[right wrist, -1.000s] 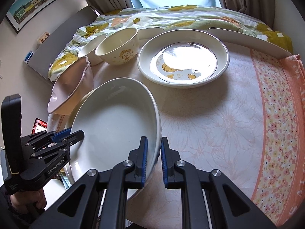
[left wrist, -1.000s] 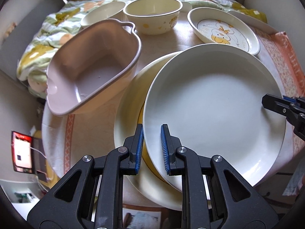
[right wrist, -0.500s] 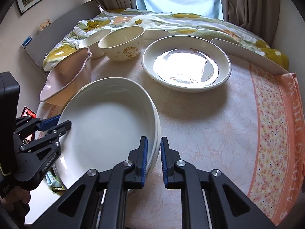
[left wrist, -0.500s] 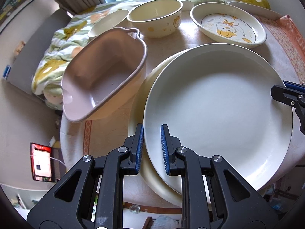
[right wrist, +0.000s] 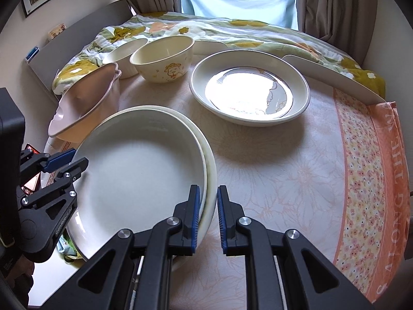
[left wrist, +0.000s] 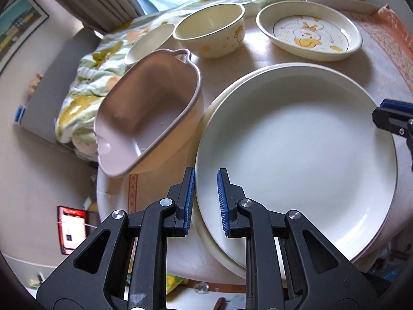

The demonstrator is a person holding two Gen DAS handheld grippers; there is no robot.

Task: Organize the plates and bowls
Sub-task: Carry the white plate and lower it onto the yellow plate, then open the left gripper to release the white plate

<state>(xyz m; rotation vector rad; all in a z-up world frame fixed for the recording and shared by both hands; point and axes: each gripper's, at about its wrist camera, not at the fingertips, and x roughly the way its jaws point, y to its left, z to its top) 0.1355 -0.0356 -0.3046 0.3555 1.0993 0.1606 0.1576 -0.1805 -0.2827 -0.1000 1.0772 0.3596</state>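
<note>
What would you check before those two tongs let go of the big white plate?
1. White plate is over the cream plate beneath it: ok, nearly centred, the lower rim showing at the near-left.
2. Left tongs grip the plate's rim: ok, pads either side of it.
3. Right tongs grip the opposite rim: ok.
4. Plate fully resting on the one below: cannot tell; the contact is hidden.
5. Pink dish clear of the stack: ok, beside it, but close.
6. Stack fully on the table: not ok, its near edge overhangs.
</note>
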